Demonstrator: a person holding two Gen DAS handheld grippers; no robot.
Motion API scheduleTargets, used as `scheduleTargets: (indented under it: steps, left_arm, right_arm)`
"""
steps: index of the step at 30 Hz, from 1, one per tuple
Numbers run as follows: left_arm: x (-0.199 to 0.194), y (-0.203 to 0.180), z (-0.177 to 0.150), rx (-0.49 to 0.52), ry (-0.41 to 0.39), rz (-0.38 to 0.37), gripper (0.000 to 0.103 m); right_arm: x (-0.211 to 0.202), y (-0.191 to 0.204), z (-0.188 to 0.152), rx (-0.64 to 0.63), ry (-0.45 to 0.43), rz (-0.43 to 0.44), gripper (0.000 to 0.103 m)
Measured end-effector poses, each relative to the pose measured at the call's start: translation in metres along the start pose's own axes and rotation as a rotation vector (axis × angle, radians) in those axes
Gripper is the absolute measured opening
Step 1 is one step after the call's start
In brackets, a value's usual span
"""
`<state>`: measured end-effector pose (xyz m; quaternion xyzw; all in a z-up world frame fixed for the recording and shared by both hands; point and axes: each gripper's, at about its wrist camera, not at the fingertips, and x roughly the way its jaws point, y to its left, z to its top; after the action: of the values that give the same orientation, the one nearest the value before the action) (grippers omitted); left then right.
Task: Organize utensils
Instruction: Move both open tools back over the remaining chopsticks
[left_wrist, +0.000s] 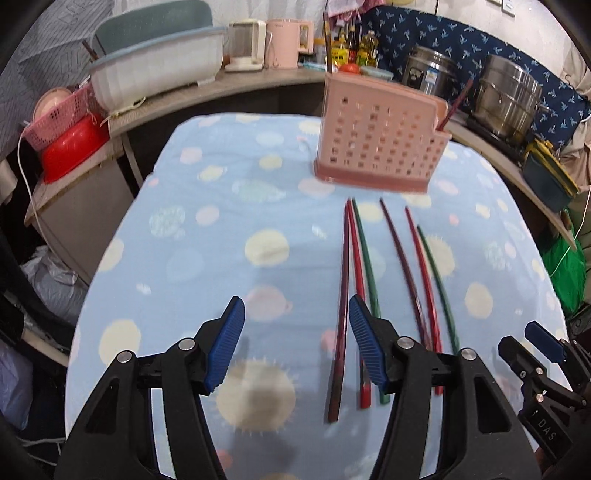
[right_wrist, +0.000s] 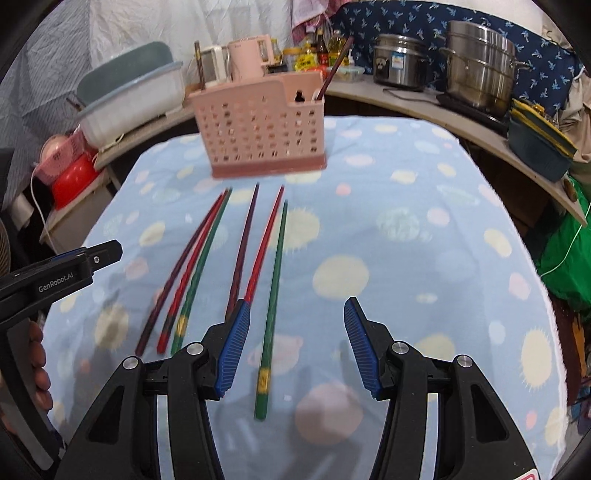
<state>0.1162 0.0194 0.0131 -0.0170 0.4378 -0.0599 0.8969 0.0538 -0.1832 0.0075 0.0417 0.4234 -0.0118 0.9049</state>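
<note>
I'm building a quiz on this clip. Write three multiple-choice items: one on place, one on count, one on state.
1. Where does the pink holder stand?
A. beyond the chopsticks' far tips
B. beside the grippers
C. on the shelf

2. How many chopsticks lie on the cloth?
A. four
B. six
C. eight

3. How is the right gripper?
A. shut on a chopstick
B. open, holding nothing
C. out of view

A: the holder sits past the tips of the chopsticks.
B: two groups of three show.
B: its blue pads stand apart, with a green chopstick lying between them.
</note>
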Motion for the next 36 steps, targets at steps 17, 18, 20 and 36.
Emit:
scheduleTargets:
  steps: [17, 18, 20, 36]
  left_arm:
    - [0.006, -0.014, -0.048, 0.04, 0.038, -0.031, 0.054]
    - [0.007, -0.015, -0.05, 0.043, 0.041, -0.033, 0.054]
    - [0.008, -0.017, -0.052, 0.048, 0.043, -0.036, 0.054]
    - [0.025, -0.02, -0.061, 0.076, 0.054, -0.02, 0.035]
  right_arm:
    - [0.015, 0.015, -0.038, -0.034, 0.076, 0.017, 0.046]
    - [0.016, 0.016, -0.039, -0.037, 0.079, 0.018, 0.045]
    - [0.019, 0.018, -0.04, -0.042, 0.085, 0.021, 0.043]
    - [0.027, 0.021, -0.045, -0.075, 0.082, -0.004, 0.035]
